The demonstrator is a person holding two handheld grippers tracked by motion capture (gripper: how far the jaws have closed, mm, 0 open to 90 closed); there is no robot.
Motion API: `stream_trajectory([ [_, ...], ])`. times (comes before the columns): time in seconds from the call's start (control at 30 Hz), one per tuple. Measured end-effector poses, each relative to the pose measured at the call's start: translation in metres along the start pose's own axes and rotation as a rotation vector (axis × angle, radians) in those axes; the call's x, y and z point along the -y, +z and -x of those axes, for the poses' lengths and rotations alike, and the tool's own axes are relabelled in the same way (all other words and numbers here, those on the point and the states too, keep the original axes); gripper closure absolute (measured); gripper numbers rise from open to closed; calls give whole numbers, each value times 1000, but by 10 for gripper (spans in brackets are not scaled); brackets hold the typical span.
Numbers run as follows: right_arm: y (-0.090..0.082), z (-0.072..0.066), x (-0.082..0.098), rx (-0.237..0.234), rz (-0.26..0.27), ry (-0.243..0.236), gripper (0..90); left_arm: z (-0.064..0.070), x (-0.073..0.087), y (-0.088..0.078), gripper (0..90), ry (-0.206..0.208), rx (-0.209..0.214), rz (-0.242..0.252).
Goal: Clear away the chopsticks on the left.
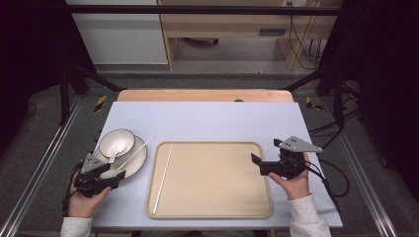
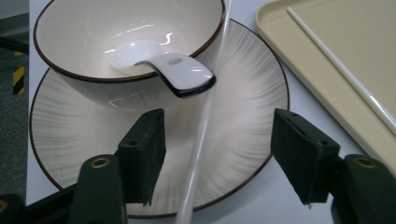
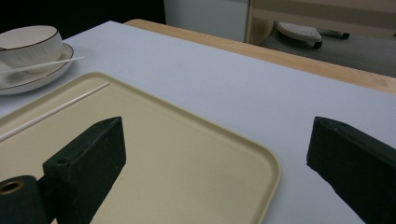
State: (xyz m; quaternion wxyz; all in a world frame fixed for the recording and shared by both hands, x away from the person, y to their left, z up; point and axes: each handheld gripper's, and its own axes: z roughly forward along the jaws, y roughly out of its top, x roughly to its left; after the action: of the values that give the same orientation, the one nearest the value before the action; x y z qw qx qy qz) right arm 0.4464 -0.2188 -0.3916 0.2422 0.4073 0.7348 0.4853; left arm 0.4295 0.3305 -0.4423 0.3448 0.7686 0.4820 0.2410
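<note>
Landmark: the beige tray [image 1: 217, 187] in the middle of the table [image 1: 207, 118].

Left of the tray sits a ribbed plate [image 1: 140, 160] with a dark rim. A bowl [image 1: 117, 142] stands on the plate's far part; a white spoon [image 2: 161, 65] lies in the bowl, its handle resting over the near rim.

One white chopstick [image 2: 205, 121] lies slanted across the plate, leaning against the bowl's tray-side wall, far tip pointing toward the tray. A second chopstick [image 1: 163, 177] lies inside the tray, along its left edge.

Left gripper [image 2: 219, 149] hovers over the near edge of the plate, left of the tray. Jaws straddle the slanted chopstick, one pad to each side; gaps show on both sides, so no pinch yet.

Right gripper [image 1: 267, 160] is held over the tray's right edge, jaws spread wide, nothing between them.
</note>
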Motion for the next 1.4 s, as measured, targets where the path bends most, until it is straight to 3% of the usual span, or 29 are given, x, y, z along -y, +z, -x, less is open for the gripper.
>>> stream_trajectory([
  [0.33,2,0,0,-2,-5,-6,49,-10,-1,16,507,32,-6,-80],
  [0.7,2,0,0,-2,-7,-2,49,-9,-5,30,672,83,7,-157],
  [1.03,2,0,0,-3,-10,-3,49,-7,-7,32,792,91,21,-166],
  [1.4,1,0,0,-4,-6,-4,49,-3,-9,32,832,108,33,-180],
])
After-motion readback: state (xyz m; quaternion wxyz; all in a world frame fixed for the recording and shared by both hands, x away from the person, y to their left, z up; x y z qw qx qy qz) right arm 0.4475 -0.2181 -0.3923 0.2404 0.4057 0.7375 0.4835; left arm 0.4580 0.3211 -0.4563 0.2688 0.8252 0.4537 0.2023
